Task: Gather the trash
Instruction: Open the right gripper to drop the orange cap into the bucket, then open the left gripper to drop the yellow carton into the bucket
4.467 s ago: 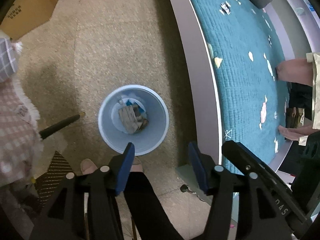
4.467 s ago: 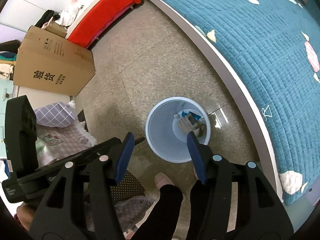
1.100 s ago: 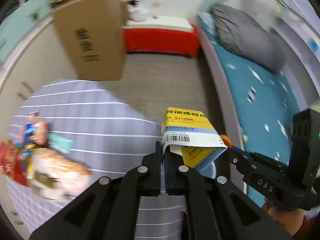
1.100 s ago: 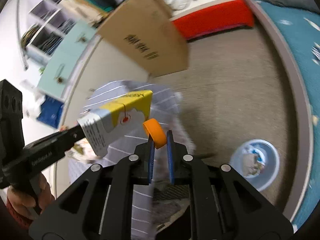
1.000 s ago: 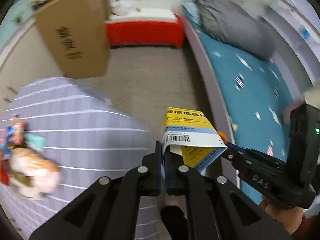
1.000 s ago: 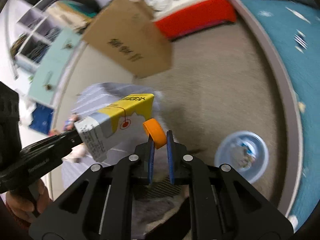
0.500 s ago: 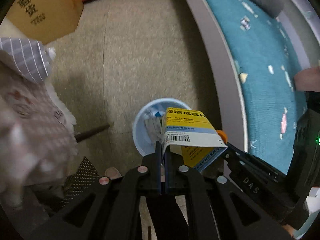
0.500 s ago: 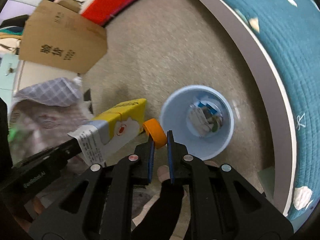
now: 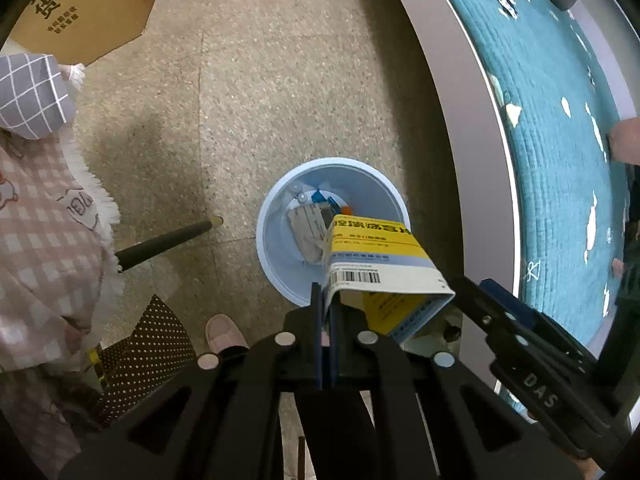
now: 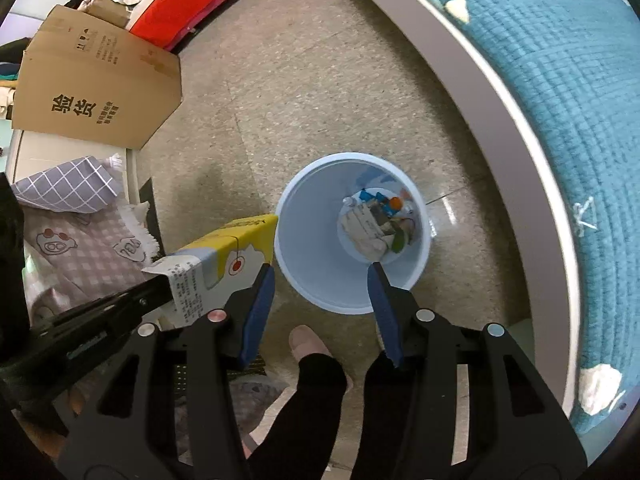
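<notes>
The left hand-held gripper [image 9: 326,312] is clamped on the torn edge of a yellow carton [image 9: 376,264] — an opened box, yellow on top with dark print, a pale blue band, then a white panel with a barcode, its yellow inside showing through the open end. In the left wrist view the carton hangs over the 4 o'clock part of the rim of a pale blue waste bin [image 9: 276,204] that stands on the speckled floor [image 9: 260,80]. In the right wrist view the same carton [image 10: 232,248] shows a white patch with a red dot and sits just at 9 o'clock of the bin [image 10: 304,216].

The right hand-held gripper [image 10: 320,296] has just been opening; its blue pads [image 10: 256,312] now stand moderately apart with nothing between them, framing the near rim of the bin. Down in the bin lies crumpled packaging — greyish paper, blue scraps and a small orange cap [image 10: 395,202].

At 3 o'clock of the bin runs a grey bed frame with a teal quilted bedspread [image 10: 560,60]. At 10 o'clock a flattened cardboard box [image 10: 92,92] leans. The person's slippered foot [image 10: 308,344] stands at 6 o'clock of the bin.
</notes>
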